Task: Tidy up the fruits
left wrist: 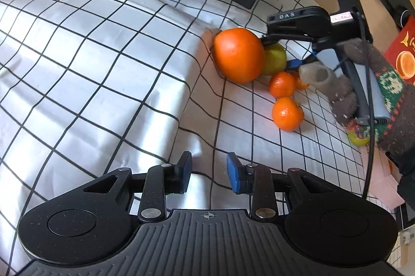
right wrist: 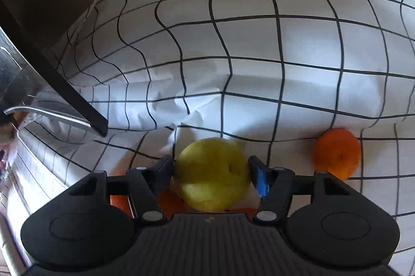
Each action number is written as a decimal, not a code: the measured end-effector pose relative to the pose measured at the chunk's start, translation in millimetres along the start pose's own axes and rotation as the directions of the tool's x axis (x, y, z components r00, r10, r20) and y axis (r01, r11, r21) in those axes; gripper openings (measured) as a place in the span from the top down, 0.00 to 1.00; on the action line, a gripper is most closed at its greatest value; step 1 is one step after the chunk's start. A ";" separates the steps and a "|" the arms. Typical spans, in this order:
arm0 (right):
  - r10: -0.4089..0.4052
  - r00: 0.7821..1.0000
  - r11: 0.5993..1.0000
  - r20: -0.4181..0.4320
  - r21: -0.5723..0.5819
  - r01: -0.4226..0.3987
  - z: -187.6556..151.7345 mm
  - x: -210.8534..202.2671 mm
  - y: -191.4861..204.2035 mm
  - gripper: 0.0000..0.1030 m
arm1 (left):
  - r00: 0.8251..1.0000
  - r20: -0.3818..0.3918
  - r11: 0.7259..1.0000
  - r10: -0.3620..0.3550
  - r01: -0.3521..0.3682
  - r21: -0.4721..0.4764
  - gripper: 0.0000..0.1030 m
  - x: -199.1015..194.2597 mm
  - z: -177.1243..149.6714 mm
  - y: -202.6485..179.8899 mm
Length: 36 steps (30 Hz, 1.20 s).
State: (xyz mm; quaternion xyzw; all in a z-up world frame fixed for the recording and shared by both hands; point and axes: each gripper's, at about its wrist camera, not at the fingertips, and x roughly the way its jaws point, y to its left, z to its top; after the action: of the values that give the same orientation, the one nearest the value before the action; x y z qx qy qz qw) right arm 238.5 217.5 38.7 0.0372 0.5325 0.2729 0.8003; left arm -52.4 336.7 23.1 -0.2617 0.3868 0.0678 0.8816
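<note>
While our left gripper (left wrist: pixel 209 172) hangs empty, fingers at their narrowest, our right gripper (right wrist: pixel 210 173) has its fingers against an apple (right wrist: pixel 211 172) (oranges (left wrist: pixel 287 113) beside it).

Cloth, peel and plastic before you

Your white grid-lined cloth (left wrist: pixel 109 47) looks smooth and satiny; the big orange fruit (left wrist: pixel 237 54) glossy, the black plastic left gripper (left wrist: pixel 208 172) matt.

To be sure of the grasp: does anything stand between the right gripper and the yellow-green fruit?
Nothing visible does. The yellow-green fruit sits between the pads of the right gripper; the large orange lies beside it.
</note>
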 end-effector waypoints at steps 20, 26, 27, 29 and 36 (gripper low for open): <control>-0.177 0.975 0.980 0.136 0.113 0.163 -130.1 -155.1 -106.1 0.39 | 0.986 -0.056 0.964 -0.159 0.167 0.208 0.67 42.8 21.0 -75.5; -0.240 0.963 0.959 0.123 0.182 0.215 -183.7 -168.2 -132.3 0.39 | 0.983 -0.052 0.921 -0.178 0.185 0.342 0.67 53.3 25.6 -115.4; -0.248 0.961 0.956 0.122 0.189 0.223 -190.5 -169.8 -135.6 0.39 | 0.984 -0.045 0.910 -0.172 0.177 0.374 0.67 54.0 27.1 -121.8; -0.261 0.957 0.951 0.127 0.203 0.233 -200.7 -169.7 -139.6 0.39 | 0.986 -0.029 0.887 -0.163 0.159 0.434 0.67 55.5 30.7 -133.5; -0.250 0.954 0.954 0.167 0.208 0.214 -224.1 -175.0 -145.8 0.38 | 0.989 0.002 0.846 -0.146 0.124 0.519 0.67 63.6 49.2 -154.5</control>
State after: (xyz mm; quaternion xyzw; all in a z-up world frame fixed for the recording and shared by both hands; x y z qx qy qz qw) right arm 51.1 -41.4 36.9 0.0752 0.4771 0.1204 0.8673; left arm 73.1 224.8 68.4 -0.0403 0.3533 -0.0952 0.9298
